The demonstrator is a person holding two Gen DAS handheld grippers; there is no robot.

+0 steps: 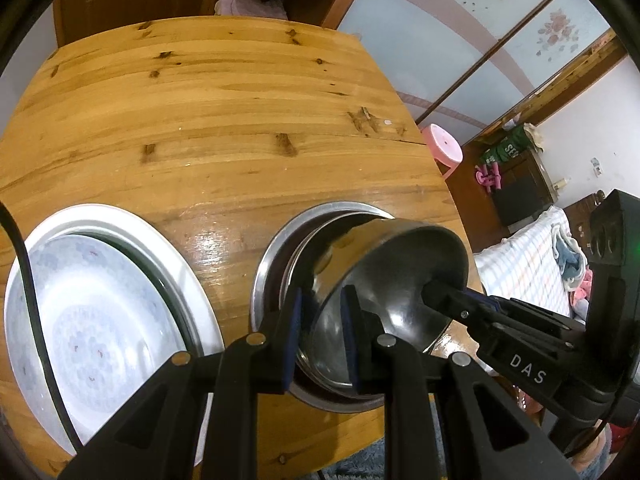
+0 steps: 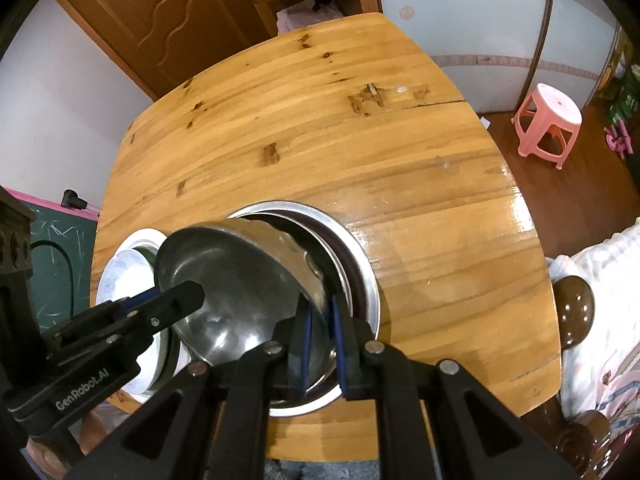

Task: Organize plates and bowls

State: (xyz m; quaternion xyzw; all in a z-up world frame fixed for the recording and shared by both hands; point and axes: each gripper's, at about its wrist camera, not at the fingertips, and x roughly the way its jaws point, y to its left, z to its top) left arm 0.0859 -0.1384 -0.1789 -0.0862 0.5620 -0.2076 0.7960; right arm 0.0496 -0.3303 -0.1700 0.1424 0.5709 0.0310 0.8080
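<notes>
Both of my grippers are clamped on one steel bowl. Seen from my left wrist, the left gripper (image 1: 322, 332) pinches the bowl's thin rim between its blue pads, one pad inside and one outside. This steel bowl (image 1: 384, 276) is round, polished and mirror-dark inside, tilted so that its mouth faces me. At about 3 o'clock my right gripper (image 1: 430, 290) reaches in, its black finger lying inside the bowl on the opposite rim. Beneath it sits a stack of steel bowls (image 1: 276, 256) with a flat brushed rim; I see at least two nested rims but cannot count them surely. At 9 o'clock are two white ceramic plates (image 1: 100, 320), a patterned one with faint blue flowers lying in a larger plain one. All of it rests on a glossy, knotty pine table (image 1: 224, 120). A pink plastic stool (image 1: 444, 148) stands past the table edge at 2 o'clock.

From my right wrist, the right gripper (image 2: 320, 344) grips the near rim of the steel bowl (image 2: 236, 276), blue pads closed tight on the metal. My left gripper (image 2: 188, 292) holds the rim at 9 o'clock. The stack (image 2: 360, 264) lies under the tilted bowl, the plates (image 2: 124, 276) behind it at 9 o'clock, the stool (image 2: 548, 120) at 2 o'clock, the table (image 2: 320, 128) ahead.
</notes>
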